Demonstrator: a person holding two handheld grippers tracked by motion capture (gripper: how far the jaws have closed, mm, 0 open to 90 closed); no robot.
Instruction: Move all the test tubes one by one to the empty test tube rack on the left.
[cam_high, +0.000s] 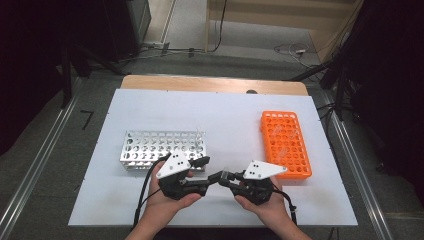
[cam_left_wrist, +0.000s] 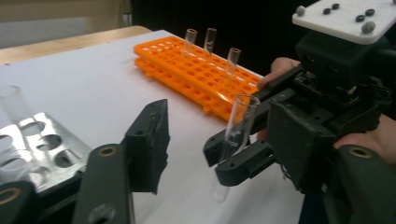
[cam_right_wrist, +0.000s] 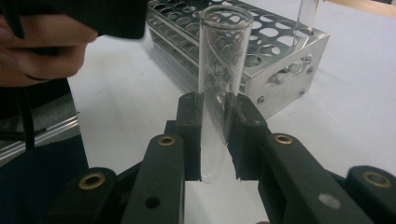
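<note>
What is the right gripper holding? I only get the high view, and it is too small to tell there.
Observer: The right gripper is shut on a clear test tube, which is upright with its mouth up.
Operator: Does the left gripper grip it too?
Observer: No. The left gripper has its jaws apart, and the pad that shows is clear of the tube.
Operator: Any tubes in the orange rack?
Observer: Three stand in the orange rack.

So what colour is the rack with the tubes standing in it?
Bright orange rack, clearest in the left gripper view.
</note>
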